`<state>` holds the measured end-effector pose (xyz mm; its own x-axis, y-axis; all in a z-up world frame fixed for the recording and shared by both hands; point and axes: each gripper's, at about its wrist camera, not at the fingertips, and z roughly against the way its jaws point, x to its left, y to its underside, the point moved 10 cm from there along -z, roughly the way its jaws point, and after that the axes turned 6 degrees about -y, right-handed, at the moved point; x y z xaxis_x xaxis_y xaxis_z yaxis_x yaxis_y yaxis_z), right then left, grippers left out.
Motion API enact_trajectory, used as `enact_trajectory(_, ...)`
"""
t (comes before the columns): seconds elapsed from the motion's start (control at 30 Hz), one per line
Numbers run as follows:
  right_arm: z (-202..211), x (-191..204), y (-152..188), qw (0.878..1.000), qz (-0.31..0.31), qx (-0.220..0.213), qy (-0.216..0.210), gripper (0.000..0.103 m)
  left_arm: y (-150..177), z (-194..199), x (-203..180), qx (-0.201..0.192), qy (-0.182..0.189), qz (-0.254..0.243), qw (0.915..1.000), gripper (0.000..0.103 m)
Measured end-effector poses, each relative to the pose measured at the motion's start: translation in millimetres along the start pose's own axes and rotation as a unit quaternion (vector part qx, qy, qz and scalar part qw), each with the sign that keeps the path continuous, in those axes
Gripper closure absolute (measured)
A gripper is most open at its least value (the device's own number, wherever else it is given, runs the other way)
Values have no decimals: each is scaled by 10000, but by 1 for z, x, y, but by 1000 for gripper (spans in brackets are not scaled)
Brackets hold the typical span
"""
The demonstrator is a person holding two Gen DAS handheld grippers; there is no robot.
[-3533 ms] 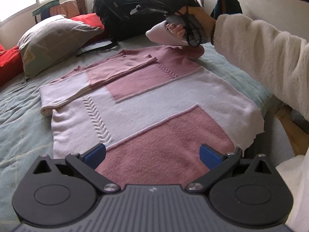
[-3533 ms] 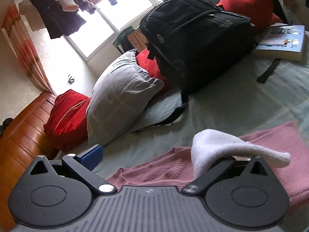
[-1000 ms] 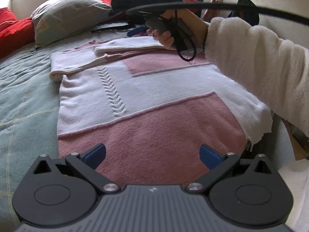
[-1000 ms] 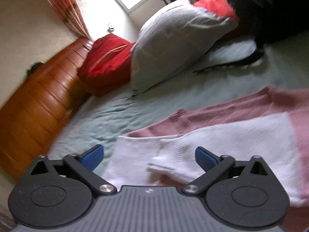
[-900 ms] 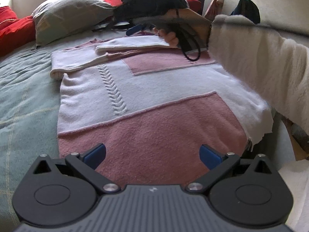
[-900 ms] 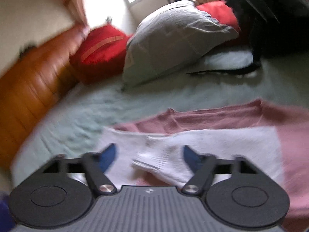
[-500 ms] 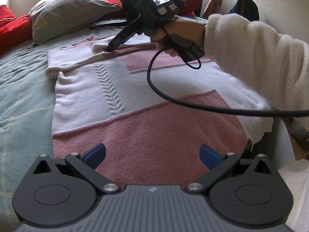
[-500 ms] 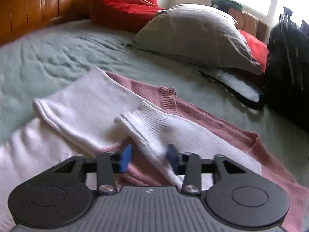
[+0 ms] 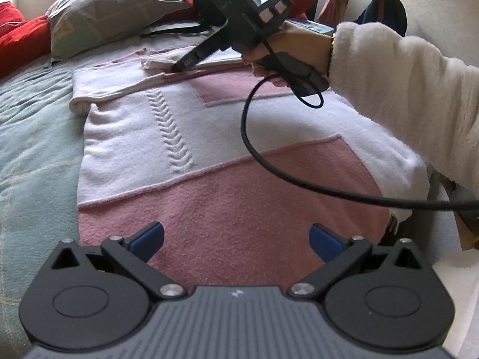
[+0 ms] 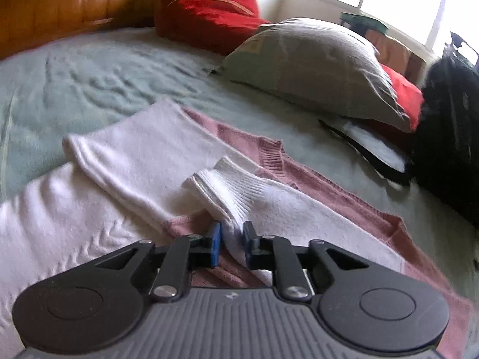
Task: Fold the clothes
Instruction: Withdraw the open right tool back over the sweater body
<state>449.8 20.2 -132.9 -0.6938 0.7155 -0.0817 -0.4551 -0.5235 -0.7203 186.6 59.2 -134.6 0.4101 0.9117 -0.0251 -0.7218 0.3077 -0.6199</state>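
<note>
A pink and white sweater (image 9: 227, 161) lies flat on your green bedspread (image 9: 33, 137). Your left gripper (image 9: 236, 239) hovers over its pink hem, fingers spread wide apart, nothing between them. At twelve o'clock, your right gripper (image 10: 232, 240) is clamped on the white cuffed sleeve (image 10: 239, 197), folded across the chest. A grey pillow (image 10: 311, 65) sits at one o'clock.

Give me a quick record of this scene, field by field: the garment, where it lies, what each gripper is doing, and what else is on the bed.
garment: pink and white sweater, flat, both sleeves folded across the chest
surface: green bedspread
left gripper: open, above the pink hem
right gripper: shut on the white sleeve cuff
nearby: grey pillow, red cushion, black backpack
</note>
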Motion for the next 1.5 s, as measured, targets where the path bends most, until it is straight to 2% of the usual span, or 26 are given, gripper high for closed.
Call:
enact_trajectory(0.13,36,-14,4,9991,-350,-202,-83,66,-3,-1,-3,12,-25,-46,10000,1)
enact_trajectory(0.27,92,-68,23,9950,-766,-493,401,63,-5,-5,-8,61,-42,-105,9999,1)
enact_trajectory(0.4,129,-139,71,9828,-1427,-499,1065,63,-8,-11,-13,108,-60,-97,9999,1)
enact_trajectory(0.43,132,-146,78,9809,-1509,-508,1114,63,-9,-13,-15,119,-61,-90,9999,1)
enact_trajectory(0.67,137,-164,108,9751,-1822,-617,1102,61,-21,-24,-29,181,-85,-62,9998,1)
enact_trajectory(0.8,140,-175,125,9713,-2000,-678,1094,45,-30,-27,-37,144,-116,-106,9998,1)
enact_trajectory(0.93,121,-186,142,9700,-2178,-328,1027,43,-37,-32,-38,104,-108,8,9999,1)
enact_trajectory(0.97,121,-187,145,9701,-2185,-381,983,43,-38,-33,-39,107,-80,30,9999,1)
enact_trajectory(1.07,131,-192,135,9665,-2354,-573,852,43,-38,-36,-39,104,-32,54,9999,1)
enact_trajectory(1.2,132,-207,107,9664,-2244,-826,948,39,-42,-41,-35,75,-4,129,9999,1)
enact_trajectory(1.3,109,-225,99,9652,-2307,-713,1006,39,-44,-46,-32,41,11,242,9997,1)
enact_trajectory(1.4,79,-241,108,9618,-2483,-402,1077,37,-44,-48,-28,14,12,311,9995,1)
enact_trajectory(1.5,75,-245,111,9601,-2540,-308,1133,34,-44,-47,-22,-13,-25,367,9993,1)
